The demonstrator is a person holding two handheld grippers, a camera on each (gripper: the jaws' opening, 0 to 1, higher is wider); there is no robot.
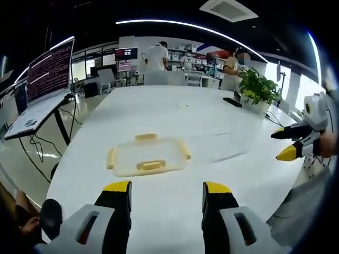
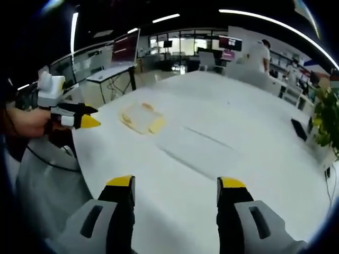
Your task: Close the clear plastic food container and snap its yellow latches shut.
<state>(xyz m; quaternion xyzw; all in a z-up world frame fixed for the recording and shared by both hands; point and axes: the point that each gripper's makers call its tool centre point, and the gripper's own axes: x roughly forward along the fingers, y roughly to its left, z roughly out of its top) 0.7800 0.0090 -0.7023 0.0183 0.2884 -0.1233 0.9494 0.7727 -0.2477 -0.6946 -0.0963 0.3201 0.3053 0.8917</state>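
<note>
A clear plastic food container [image 1: 149, 157] with yellow latches [image 1: 150, 165] lies flat on the white table [image 1: 175, 111], lid on top. My left gripper [image 1: 167, 189] hovers open just short of it, jaws wide apart with nothing between them. The right gripper [image 1: 290, 143] comes in from the right edge of the left gripper view, held above the table. In the right gripper view the container [image 2: 141, 117] sits far ahead to the left, and my right gripper [image 2: 176, 185] is open over bare table. The left gripper [image 2: 79, 116] shows there at the left, held by a hand.
A potted plant [image 1: 258, 89] and a dark flat object [image 1: 232, 101] stand at the table's far right. A monitor on a stand [image 1: 50, 69] is left of the table. People stand at the back of the room [image 1: 156, 57]. A long table seam [image 2: 196, 137] runs across.
</note>
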